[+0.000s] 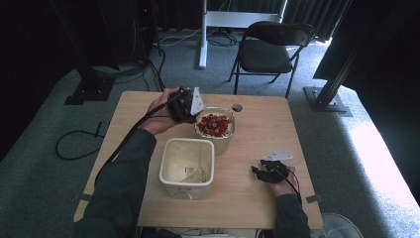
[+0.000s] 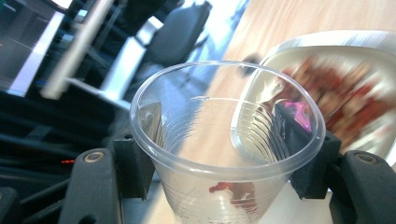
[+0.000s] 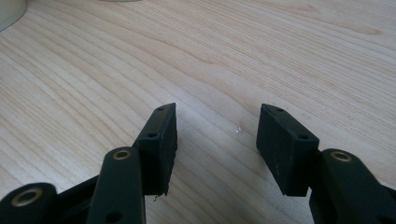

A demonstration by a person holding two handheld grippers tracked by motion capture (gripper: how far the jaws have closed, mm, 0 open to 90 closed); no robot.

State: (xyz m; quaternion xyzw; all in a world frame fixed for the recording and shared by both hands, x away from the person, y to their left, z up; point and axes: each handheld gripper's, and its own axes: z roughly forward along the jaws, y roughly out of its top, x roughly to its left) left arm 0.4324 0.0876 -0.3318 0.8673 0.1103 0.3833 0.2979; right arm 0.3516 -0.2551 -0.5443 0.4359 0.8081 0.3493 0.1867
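Clamped jaws of the left gripper (image 2: 219, 154) pinch a clear ribbed plastic cup (image 2: 224, 140), a few red bits at its bottom, beside the left rim of the white bowl of red pieces (image 1: 214, 126) at the table's far middle. Nearer sits an empty cream square tub (image 1: 187, 167). To pour well, keep the squeeze gentle and tip slowly over the tub. At near right, the right gripper (image 3: 217, 140) rests spread and empty on the wooden table (image 1: 257, 119).

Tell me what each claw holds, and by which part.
The left claw grips a clear plastic cup by its sides, just under the rim, one pad on each side. The right claw is open over the table, holding nothing.
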